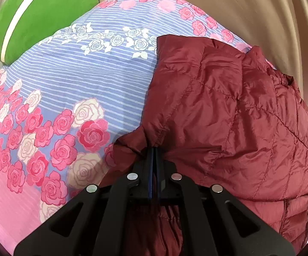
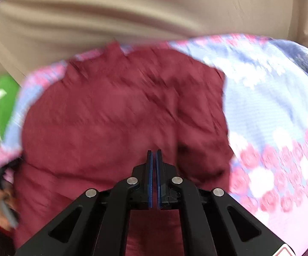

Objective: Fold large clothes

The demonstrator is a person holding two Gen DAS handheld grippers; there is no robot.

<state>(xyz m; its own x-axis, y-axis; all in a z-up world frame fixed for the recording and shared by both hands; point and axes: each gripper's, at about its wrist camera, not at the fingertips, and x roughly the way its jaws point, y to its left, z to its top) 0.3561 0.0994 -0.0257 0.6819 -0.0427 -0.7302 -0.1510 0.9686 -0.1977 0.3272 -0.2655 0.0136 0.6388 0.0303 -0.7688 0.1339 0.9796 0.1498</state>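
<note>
A: Where's the jacket (image 1: 228, 111)?
B: Lying on the bed (image 1: 72, 81), toward its far edge. Your left tool (image 1: 154, 149) pinches its fabric; your right tool (image 2: 154, 152) hovers closed, empty.

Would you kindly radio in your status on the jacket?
Left tongs shut on maroon puffer jacket. Right tongs shut, empty. Green cushion clear.

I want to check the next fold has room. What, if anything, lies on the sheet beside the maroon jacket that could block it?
Nothing visible does. The floral sheet beside the maroon puffer jacket lies bare; the green pillow sits apart at the bed's far corner. The left tongs already pinch the jacket's fabric.
</note>
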